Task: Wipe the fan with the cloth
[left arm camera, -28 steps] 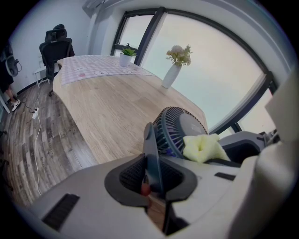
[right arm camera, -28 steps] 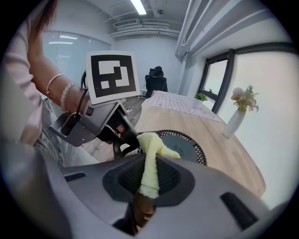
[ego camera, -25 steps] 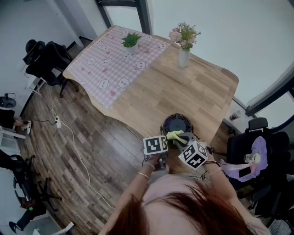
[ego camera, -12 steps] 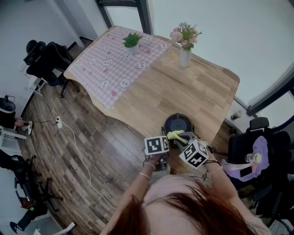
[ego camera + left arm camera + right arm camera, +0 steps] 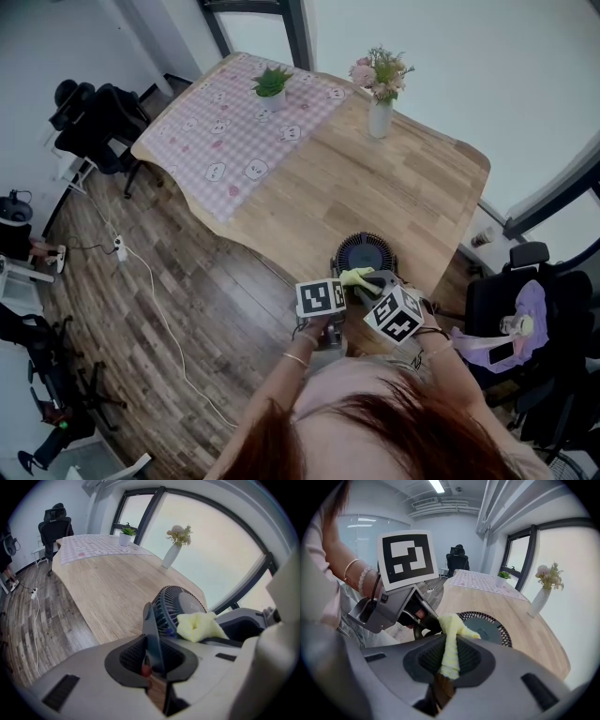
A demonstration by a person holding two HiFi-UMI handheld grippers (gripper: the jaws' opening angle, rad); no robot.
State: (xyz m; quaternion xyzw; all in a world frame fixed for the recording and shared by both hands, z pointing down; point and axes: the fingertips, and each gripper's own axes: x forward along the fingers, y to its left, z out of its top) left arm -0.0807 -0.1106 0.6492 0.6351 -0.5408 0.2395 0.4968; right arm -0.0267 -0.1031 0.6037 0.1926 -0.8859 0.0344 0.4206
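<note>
A small dark round fan [image 5: 365, 253] lies face up near the table's near edge. My left gripper [image 5: 154, 654] is shut on a flat dark arm of the fan [image 5: 180, 607] beside its grille. My right gripper [image 5: 449, 660] is shut on a yellow cloth [image 5: 452, 641], whose free end rests on the rim of the fan [image 5: 486, 629]. In the head view the cloth [image 5: 356, 276] sits at the fan's near rim, between the left gripper [image 5: 337, 284] and the right gripper [image 5: 373, 283]. From the left gripper view the cloth [image 5: 199, 626] shows bunched against the grille.
The wooden table [image 5: 375, 183] carries a pink checked tablecloth [image 5: 234, 127], a potted plant [image 5: 271, 84] and a vase of flowers [image 5: 378, 84] at its far end. An office chair [image 5: 511, 309] stands at the right. A cable [image 5: 155, 309] runs across the floor on the left.
</note>
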